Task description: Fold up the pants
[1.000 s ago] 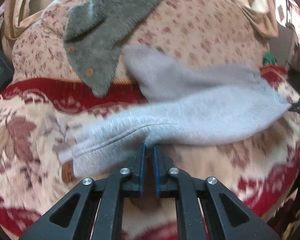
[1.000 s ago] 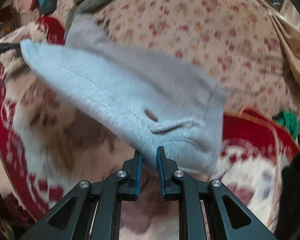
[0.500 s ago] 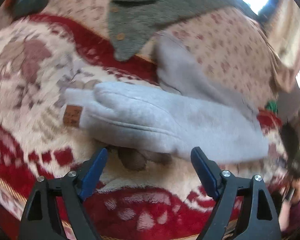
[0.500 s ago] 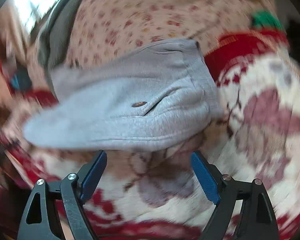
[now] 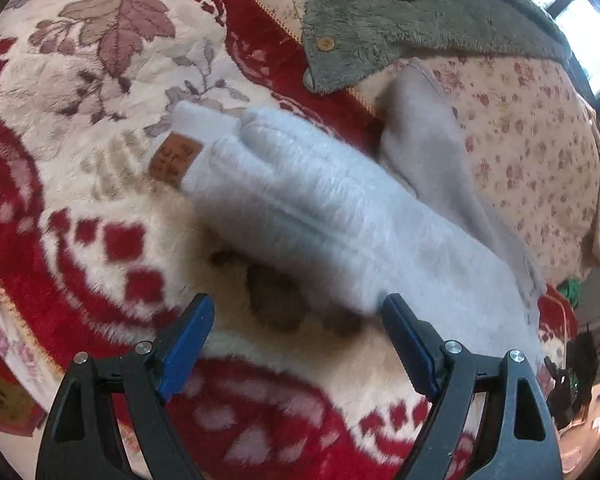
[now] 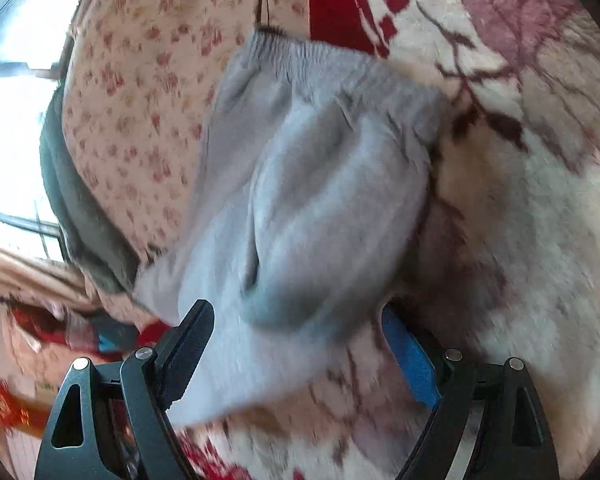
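The light grey fleece pants (image 5: 340, 216) lie folded lengthwise on the red-and-cream floral blanket (image 5: 100, 240), with one part extending onto the pink floral bedcover (image 5: 540, 140) behind. A brown leather patch (image 5: 174, 159) sits at the end of the pants nearest the leaf pattern of the blanket. A grey-green fleece jacket (image 5: 400, 20) with wooden buttons lies on the bedcover beyond the pants, its lower corner just beside them.

The left gripper (image 5: 298, 336) hovers near the long edge of the pants. Its fingers (image 5: 188, 336) are spread wide apart and hold nothing; the right-hand fingertip is close to the fabric edge, but contact cannot be confirmed.

In the right wrist view, the elastic waistband (image 6: 324, 56) of the pants lies at the far end, where blanket and bedcover meet. The right gripper (image 6: 296, 336) is likewise spread wide. The near fold of the pants lies between its fingers (image 6: 408, 356), partly covering the blue-padded one, and is not clamped. The view is motion-blurred
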